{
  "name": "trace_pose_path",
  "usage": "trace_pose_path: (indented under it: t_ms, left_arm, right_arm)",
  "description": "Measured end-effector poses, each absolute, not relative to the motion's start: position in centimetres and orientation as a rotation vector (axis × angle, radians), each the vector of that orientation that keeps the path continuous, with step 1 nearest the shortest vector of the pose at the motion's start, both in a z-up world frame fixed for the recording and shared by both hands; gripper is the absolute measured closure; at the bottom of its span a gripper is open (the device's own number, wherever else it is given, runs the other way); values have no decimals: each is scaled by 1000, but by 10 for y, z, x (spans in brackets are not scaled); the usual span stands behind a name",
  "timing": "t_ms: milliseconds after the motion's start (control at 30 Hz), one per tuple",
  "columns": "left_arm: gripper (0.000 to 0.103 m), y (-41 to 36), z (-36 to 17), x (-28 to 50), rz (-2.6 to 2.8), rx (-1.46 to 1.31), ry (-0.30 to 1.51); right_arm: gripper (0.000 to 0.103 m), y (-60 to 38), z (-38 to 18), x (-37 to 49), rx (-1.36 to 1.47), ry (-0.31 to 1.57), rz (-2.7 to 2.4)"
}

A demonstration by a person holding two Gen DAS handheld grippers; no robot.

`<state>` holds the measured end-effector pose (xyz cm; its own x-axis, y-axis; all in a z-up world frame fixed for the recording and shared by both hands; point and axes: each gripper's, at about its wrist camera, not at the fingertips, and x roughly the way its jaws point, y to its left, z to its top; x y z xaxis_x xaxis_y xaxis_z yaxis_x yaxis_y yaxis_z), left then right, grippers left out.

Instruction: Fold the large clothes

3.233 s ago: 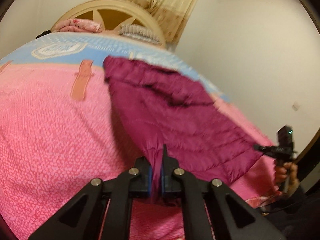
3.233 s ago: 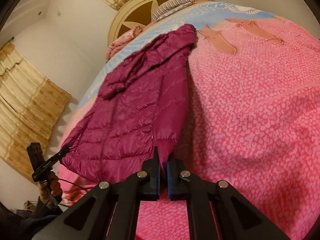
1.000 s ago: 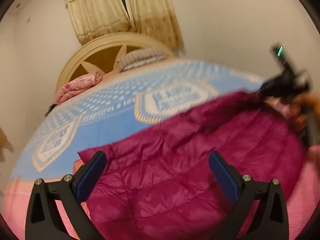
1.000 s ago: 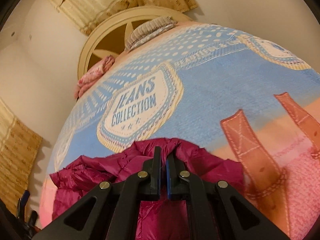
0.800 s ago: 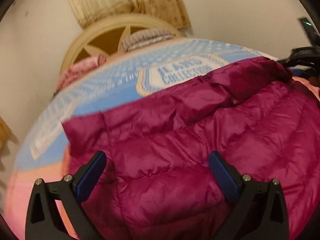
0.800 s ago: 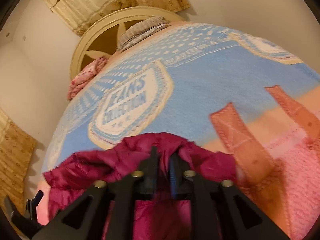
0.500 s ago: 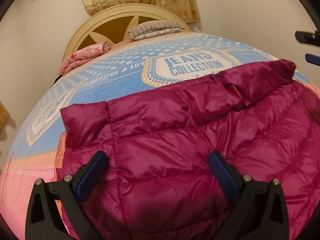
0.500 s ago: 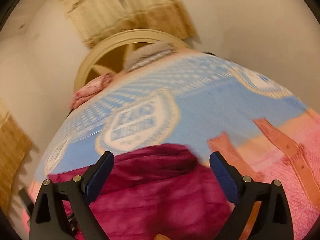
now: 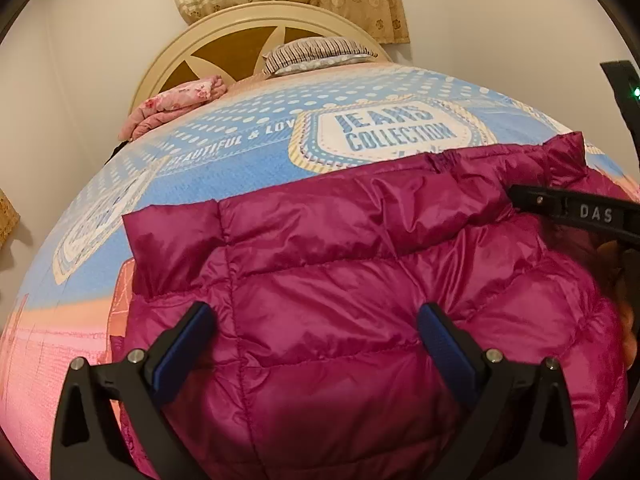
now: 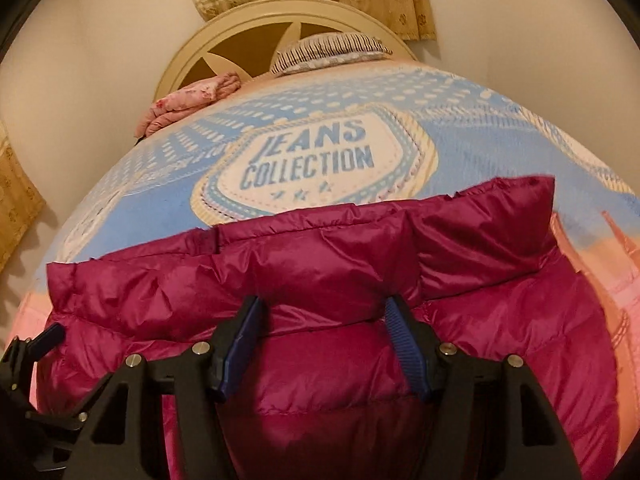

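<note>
A magenta puffer jacket (image 9: 340, 280) lies folded mid-bed (image 9: 240, 152); left gripper (image 9: 316, 332) gapes wide, right gripper (image 10: 324, 320), jaws narrowing, grips nothing.

Your left hand-held gripper (image 9: 316, 336) gapes wide at lower frame; your right hand-held gripper (image 10: 322, 344), jaws just narrowing, stands apart, gripping nothing.

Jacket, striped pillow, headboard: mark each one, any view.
Jacket (image 9: 340, 280): left wrist view, on the quilted panel between the fingers.
Striped pillow (image 10: 332, 50): right wrist view, on its top face.
Headboard (image 9: 224, 28): left wrist view, on the cream arch rim.
</note>
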<state>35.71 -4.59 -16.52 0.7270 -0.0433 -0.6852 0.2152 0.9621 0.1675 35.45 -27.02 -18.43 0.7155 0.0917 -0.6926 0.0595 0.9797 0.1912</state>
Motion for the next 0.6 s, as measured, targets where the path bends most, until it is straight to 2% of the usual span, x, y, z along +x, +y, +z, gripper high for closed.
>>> trace_pose_path:
  t_ms: [600]
  left_arm:
    - [0, -48, -172, 368, -139, 238, 799]
  right_arm:
    - [38, -267, -204, 370, 185, 833, 7]
